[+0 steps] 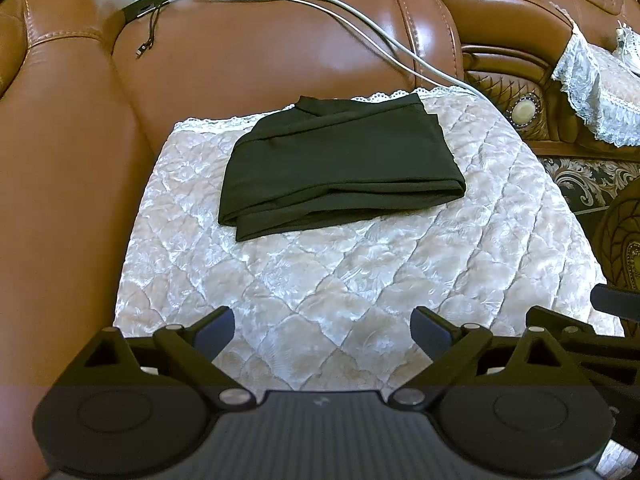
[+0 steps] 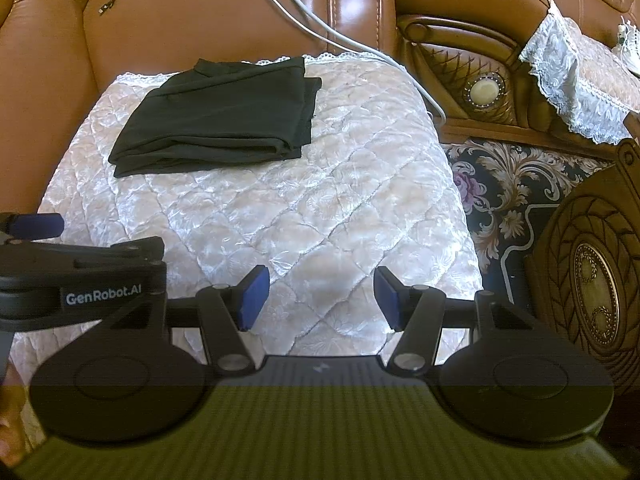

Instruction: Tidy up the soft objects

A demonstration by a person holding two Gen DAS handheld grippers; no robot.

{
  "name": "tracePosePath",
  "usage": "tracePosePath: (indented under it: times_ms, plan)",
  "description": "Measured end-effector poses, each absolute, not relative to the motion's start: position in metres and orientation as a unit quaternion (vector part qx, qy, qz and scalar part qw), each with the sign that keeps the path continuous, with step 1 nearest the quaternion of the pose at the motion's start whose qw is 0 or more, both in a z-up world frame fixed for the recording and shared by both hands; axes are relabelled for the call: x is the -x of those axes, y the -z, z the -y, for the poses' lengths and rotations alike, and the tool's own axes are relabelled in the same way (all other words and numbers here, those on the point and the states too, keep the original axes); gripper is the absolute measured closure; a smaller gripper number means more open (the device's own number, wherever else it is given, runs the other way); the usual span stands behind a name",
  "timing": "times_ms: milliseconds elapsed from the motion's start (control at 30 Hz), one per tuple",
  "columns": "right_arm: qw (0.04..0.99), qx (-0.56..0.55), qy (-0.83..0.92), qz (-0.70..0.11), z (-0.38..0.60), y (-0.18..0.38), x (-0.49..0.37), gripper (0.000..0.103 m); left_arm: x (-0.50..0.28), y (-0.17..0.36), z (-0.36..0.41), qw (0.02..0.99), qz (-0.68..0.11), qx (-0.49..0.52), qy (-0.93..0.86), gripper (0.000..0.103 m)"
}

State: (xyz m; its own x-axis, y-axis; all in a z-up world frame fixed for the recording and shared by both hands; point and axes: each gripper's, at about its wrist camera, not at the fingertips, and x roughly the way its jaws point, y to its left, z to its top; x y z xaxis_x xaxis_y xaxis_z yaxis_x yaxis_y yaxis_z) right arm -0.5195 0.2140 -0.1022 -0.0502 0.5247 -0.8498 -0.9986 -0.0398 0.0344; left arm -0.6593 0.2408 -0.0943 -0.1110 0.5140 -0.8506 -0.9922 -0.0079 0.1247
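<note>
A black garment [image 1: 340,168] lies folded into a rough rectangle at the back of the quilted pale pink seat cover [image 1: 320,288], close to the backrest. The right wrist view shows the same folded garment [image 2: 218,120] at upper left on the cover [image 2: 304,208]. My left gripper [image 1: 322,330] hovers open over the front of the cover, well short of the garment, with nothing between its fingers. My right gripper [image 2: 320,298] is also open and empty, over the cover's front right part. The left gripper's body [image 2: 80,280] shows at the left of the right wrist view.
The seat belongs to a brown leather sofa [image 1: 260,60] with a padded armrest [image 1: 60,200] on the left. White and black cables [image 1: 360,20] trail over the backrest. To the right stand carved wooden furniture [image 2: 592,280], a lace-covered seat [image 2: 580,80] and a floral rug [image 2: 504,184].
</note>
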Motion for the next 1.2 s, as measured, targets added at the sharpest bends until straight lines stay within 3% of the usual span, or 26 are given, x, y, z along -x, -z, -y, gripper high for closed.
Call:
tracePosePath:
  times_ms: [1200]
  plan:
    - [0.599,0.349,-0.634,-0.343,-0.2129,0.1047,0.5206,0.038,0.6606,0.0977,-0.2393,0.588,-0.383,0.316,-0.638,0.005]
